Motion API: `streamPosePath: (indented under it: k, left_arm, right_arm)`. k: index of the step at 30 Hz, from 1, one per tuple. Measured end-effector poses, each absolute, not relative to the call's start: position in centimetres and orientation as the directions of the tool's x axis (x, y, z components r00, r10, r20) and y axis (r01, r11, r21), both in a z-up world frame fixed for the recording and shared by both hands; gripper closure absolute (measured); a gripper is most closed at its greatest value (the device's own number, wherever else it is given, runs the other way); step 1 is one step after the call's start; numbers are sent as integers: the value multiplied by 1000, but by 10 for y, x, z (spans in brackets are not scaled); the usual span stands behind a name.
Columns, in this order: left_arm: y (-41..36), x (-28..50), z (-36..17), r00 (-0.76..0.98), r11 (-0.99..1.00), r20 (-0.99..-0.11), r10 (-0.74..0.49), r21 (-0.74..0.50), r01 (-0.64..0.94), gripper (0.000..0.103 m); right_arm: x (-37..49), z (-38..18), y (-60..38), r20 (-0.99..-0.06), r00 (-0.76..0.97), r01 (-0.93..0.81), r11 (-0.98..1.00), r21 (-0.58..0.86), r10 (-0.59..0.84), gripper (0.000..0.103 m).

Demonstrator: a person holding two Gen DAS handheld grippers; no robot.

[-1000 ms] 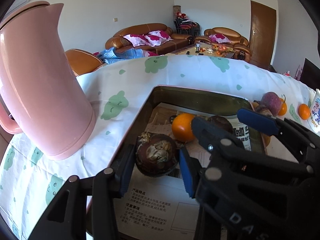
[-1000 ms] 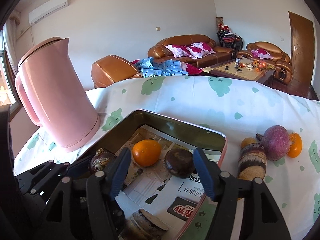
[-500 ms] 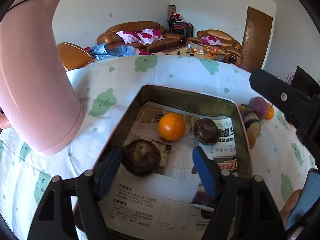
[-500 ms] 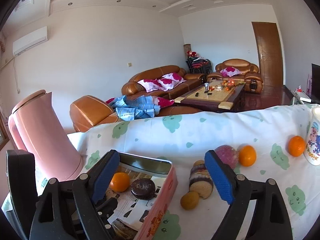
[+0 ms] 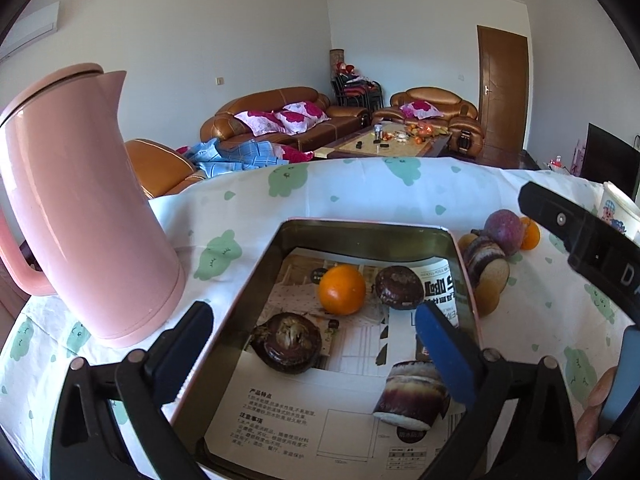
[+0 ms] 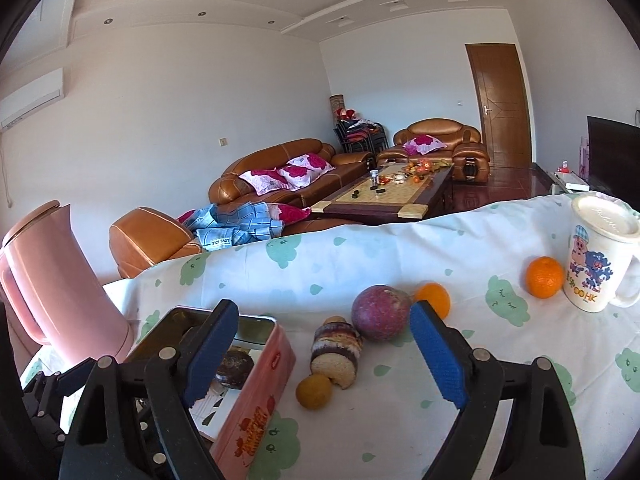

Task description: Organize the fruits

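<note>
A pink tin (image 5: 256, 280) lined with paper holds an orange (image 5: 342, 290), a dark round fruit (image 5: 399, 288), a brown husked fruit (image 5: 286, 342) and a striped cut piece (image 5: 412, 394). My left gripper (image 5: 312, 340) hangs over the tin's near end. Its jaws are opening, and the husked fruit lies between them untouched. My right gripper (image 6: 324, 344) stands open and empty over the cloth. Beyond it lie a purple fruit (image 6: 380, 312), a striped cut piece (image 6: 336, 346), a small yellow fruit (image 6: 314, 390) and two oranges (image 6: 434, 298).
A tall pink kettle (image 5: 80, 216) stands left of the tin. A printed white mug (image 6: 598, 256) stands at the far right with an orange (image 6: 544, 276) beside it. The tin's pink wall (image 6: 256, 392) lies left of the right gripper. The table drops off behind.
My left gripper let go of the husked fruit, spread wide and drew back a little. My right gripper swung out of the tin to the right, over the loose fruit, and opened wider.
</note>
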State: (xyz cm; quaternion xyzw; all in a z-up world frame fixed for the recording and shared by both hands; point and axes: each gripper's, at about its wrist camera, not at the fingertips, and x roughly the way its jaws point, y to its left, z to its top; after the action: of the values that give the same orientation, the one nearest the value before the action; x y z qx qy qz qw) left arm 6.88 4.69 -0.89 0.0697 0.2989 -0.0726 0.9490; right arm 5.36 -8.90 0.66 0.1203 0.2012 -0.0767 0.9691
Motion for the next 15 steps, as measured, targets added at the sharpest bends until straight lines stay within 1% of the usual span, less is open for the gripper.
streamPosePath:
  k: [4,7,12,15]
  left_arm:
    - [40,61,-8,839,974,-538,-74,140,175,0]
    - [35,58,-8,844,970,-531,-74,157,184,0]
    - [38,58,-7,845,975,-528,-86,131,182,0]
    - [42,56,-7,841,979,-531,-107,94,184,0]
  right_arm:
    - [37,8,-104,-402,900,255,952,172,-168,15]
    - [28,7,-116,-410,890,285,945,161,-199,15]
    - [12,4,-141,-433,870,334,928,165,-236,15]
    - [-1,3,-158,-446,854,367,918,152,-267,15]
